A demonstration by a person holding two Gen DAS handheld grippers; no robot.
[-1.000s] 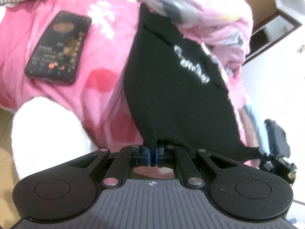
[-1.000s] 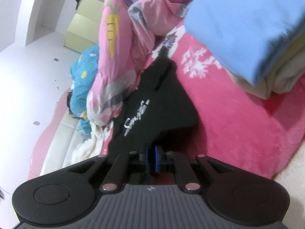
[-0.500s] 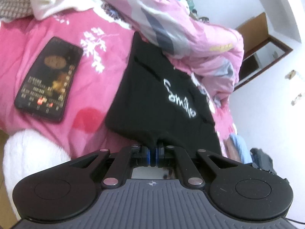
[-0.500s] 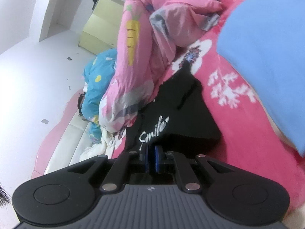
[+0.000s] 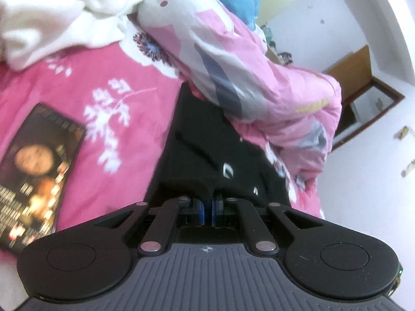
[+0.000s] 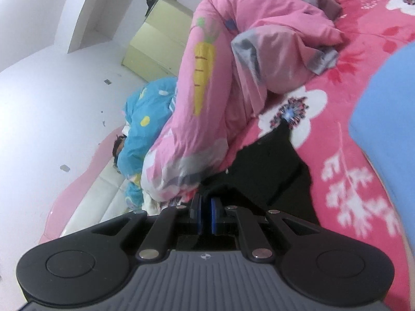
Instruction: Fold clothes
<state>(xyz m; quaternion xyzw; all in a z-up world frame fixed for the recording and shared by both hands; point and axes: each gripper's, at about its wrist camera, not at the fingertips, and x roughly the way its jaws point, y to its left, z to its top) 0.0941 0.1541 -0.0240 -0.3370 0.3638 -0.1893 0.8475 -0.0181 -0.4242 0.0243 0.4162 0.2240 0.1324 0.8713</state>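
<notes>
A black garment (image 5: 205, 142) with white lettering lies on a pink flowered blanket (image 5: 124, 108), its far end tucked under a pink quilt (image 5: 249, 72). My left gripper (image 5: 207, 202) is shut on the garment's near edge, with black cloth bunched over its blue pads. In the right wrist view the same black garment (image 6: 269, 168) stretches away beside the pink quilt (image 6: 233, 83), and my right gripper (image 6: 206, 202) is shut on another part of its near edge. Most of the lettering is folded out of sight.
A phone (image 5: 36, 171) with a lit screen lies on the blanket at the left. White cloth (image 5: 59, 13) is piled at the far left. A blue folded cloth (image 6: 389, 103) sits at the right, a blue spotted quilt (image 6: 145, 119) and white bed edge (image 6: 101, 202) at the left.
Both grippers have carried the garment's near edge forward over itself toward the quilt, so the visible black cloth is shorter and the lettering mostly hidden. The phone now appears closer and lower left.
</notes>
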